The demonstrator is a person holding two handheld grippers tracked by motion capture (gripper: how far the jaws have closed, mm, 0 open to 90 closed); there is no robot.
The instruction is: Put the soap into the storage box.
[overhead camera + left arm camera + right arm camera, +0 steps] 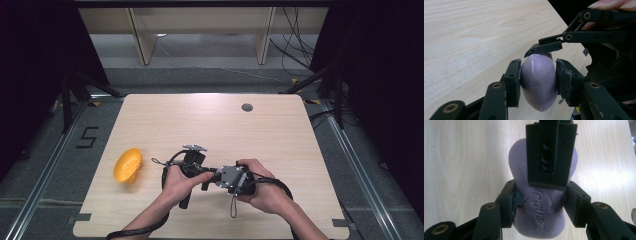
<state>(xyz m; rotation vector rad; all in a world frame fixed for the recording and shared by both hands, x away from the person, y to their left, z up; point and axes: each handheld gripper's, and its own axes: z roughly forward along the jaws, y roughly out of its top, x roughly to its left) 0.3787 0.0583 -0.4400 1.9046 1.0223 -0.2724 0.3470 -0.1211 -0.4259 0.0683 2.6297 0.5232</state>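
In the high view, both hands are meeting at the table's (pixel 150 112) six o'clock edge, the left gripper (pixel 204 176) and right gripper (pixel 216 176) pointing at each other, an orange bowl (pixel 128 164) lying at nine o'clock. In the left gripper view, its jaws are clamping the purple soap bar (pixel 539 82) edgewise, probably for a handover. In the right gripper view, its jaws are pinching that bar's waist while the left gripper's jaw is crossing from twelve o'clock.

High view looks forward and down from above the person's side, taking in the whole bench (pixel 210 125). Both gripper views sit close in along their own jaws, sharing the purple soap (pixel 539 82) over pale wood.
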